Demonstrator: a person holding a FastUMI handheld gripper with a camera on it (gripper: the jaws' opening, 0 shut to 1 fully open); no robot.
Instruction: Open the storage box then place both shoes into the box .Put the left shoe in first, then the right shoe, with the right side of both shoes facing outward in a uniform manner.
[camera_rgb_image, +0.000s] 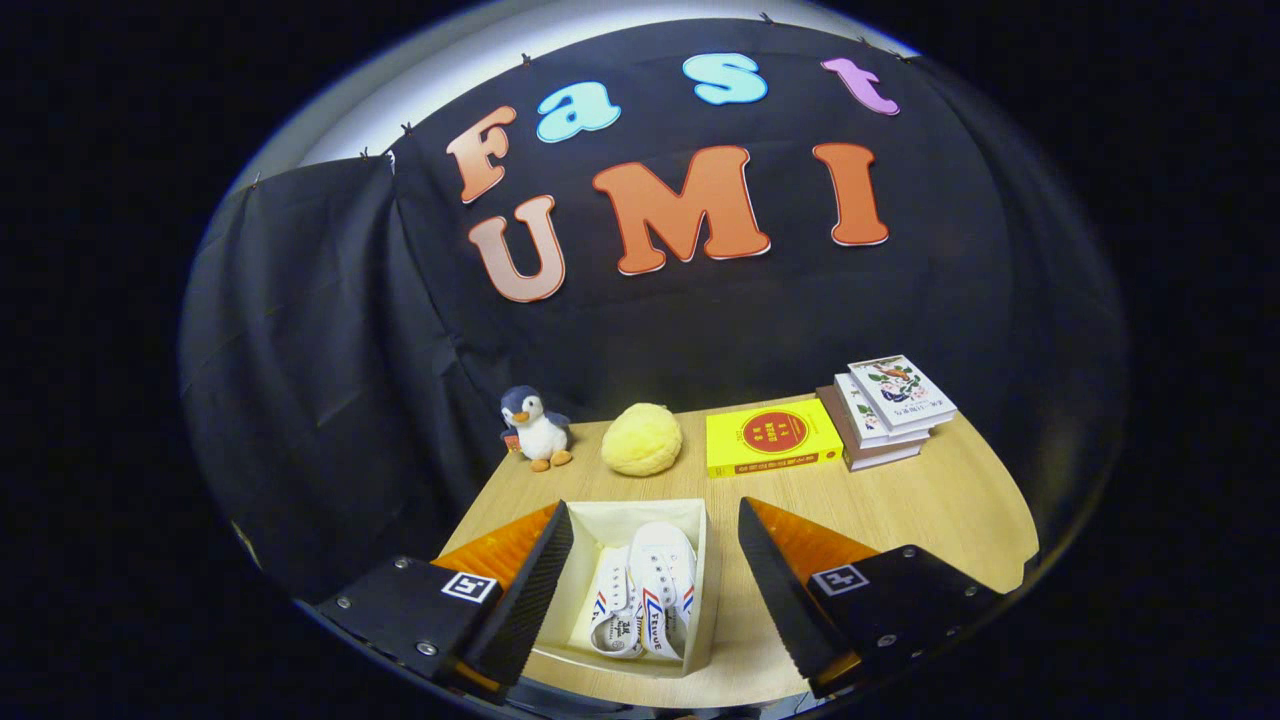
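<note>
Gripper view has your jaws (650, 590) spread wide and empty, pressing on nothing; the left finger's tip overlaps the box's near-left wall in this view, though you cannot tell from here whether it touches. Between the fingers, toward the left one, sits the box (705, 590), open-topped, with both shoes (645, 600) already inside, lying side by side with toes toward 12 o'clock. The striped flank of the right-hand shoe faces the 3 o'clock wall; whether both really show their right sides outward you cannot settle from this angle.

By the look of it the placing is done, so the step in hand is likely the retreat. Do it well: keep the jaws as wide as they are, lift straight up and back so neither finger catches the box's thin wall or drags a lace, and check that both shoes lie flat and parallel before you leave.

Beyond the box, on the counter (950, 510): a penguin (535, 428) at 11 o'clock, a yellow ball (642, 438) at 12, a yellow book (770, 440) at 1, and a book stack (885, 410) at 2. All stand well apart from your path.
</note>
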